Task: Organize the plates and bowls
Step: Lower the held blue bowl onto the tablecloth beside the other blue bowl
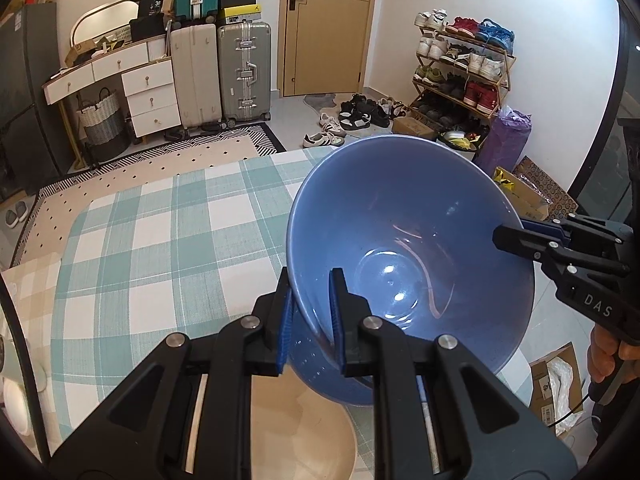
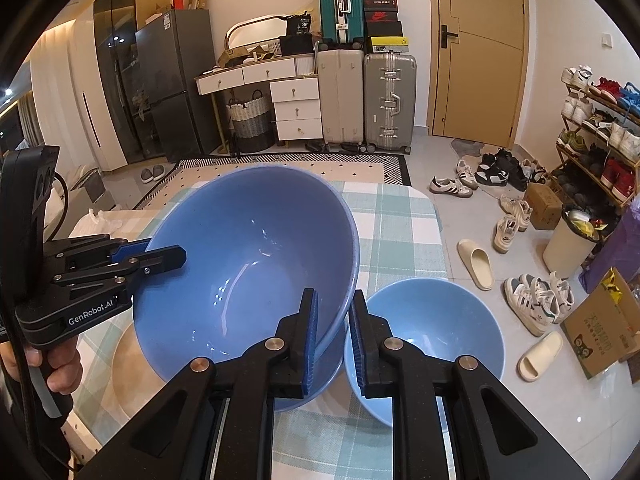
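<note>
1. Large blue bowl [image 2: 248, 264]: glazed ceramic, glossy, showing highlights.
2. Smaller blue bowl [image 2: 436, 328]: looking equally glossy.
3. Checked tablecloth [image 1: 160, 240]: woven, matt.
4. Left gripper [image 1: 310, 320]: matt black plastic, ribbed blue pads, showing metal pins.

Large bowl [image 2: 248, 264] left of small bowl [image 2: 436, 332]

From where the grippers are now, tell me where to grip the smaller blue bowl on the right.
Take the smaller blue ceramic bowl by its thin rim on the near side, one finger inside and one outside. It sits upright and open, and the flaring wall is too wide to span. The right gripper is nearest, but it is clamped on the large blue bowl.
</note>
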A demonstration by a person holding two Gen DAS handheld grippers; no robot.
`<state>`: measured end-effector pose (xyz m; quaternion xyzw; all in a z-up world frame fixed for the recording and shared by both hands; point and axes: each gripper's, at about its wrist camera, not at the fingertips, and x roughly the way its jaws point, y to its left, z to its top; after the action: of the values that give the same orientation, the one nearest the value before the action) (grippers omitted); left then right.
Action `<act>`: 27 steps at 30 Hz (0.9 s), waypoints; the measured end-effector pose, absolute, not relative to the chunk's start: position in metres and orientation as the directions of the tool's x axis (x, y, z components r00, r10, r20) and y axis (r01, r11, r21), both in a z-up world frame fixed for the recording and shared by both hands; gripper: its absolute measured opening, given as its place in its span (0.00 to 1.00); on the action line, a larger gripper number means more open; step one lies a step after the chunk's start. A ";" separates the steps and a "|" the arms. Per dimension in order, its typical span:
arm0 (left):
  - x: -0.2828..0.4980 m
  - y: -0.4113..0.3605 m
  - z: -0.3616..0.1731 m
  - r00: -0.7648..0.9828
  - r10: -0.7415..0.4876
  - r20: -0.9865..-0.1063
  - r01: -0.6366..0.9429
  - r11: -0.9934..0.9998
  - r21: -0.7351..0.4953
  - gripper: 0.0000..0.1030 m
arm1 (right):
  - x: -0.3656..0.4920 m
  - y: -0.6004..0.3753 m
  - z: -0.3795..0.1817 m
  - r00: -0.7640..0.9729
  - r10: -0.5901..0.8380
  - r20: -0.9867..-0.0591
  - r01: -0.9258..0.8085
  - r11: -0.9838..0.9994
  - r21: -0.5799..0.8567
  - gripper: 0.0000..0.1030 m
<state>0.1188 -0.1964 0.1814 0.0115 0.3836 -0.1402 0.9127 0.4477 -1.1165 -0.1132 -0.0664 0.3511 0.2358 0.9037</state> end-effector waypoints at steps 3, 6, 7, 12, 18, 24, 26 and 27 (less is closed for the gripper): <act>0.124 -0.190 0.171 0.658 -0.248 -0.711 0.262 0.961 -0.093 0.12 | 0.448 -1.115 -0.115 0.639 0.384 -0.667 -0.477 0.877 0.048 0.15; 0.127 -0.186 0.163 0.653 -0.245 -0.717 0.258 0.962 -0.094 0.12 | 0.448 -1.112 -0.118 0.635 0.383 -0.671 -0.483 0.875 0.042 0.15; 0.129 -0.184 0.161 0.651 -0.243 -0.719 0.256 0.962 -0.094 0.12 | 0.448 -1.110 -0.119 0.633 0.383 -0.673 -0.484 0.874 0.041 0.15; 0.133 -0.179 0.151 0.645 -0.238 -0.726 0.249 0.964 -0.095 0.12 | 0.452 -1.108 -0.127 0.623 0.380 -0.683 -0.490 0.871 0.039 0.16; 0.139 -0.172 0.140 0.638 -0.233 -0.734 0.244 0.965 -0.094 0.12 | 0.455 -1.105 -0.135 0.611 0.384 -0.692 -0.494 0.868 0.046 0.16; 0.144 -0.169 0.126 0.630 -0.224 -0.744 0.239 0.967 -0.089 0.12 | 0.458 -1.103 -0.145 0.597 0.376 -0.709 -0.498 0.866 0.040 0.16; 0.146 -0.169 0.121 0.625 -0.221 -0.749 0.240 0.967 -0.085 0.12 | 0.460 -1.101 -0.149 0.592 0.371 -0.715 -0.497 0.867 0.039 0.16; 0.146 -0.169 0.118 0.623 -0.219 -0.751 0.240 0.967 -0.084 0.12 | 0.461 -1.101 -0.151 0.588 0.369 -0.720 -0.497 0.867 0.039 0.16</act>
<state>0.1462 -0.1685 0.1182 0.0124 0.4152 -0.1275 0.9007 0.4611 -1.1007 -0.1511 -0.0832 0.3827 0.2440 0.8872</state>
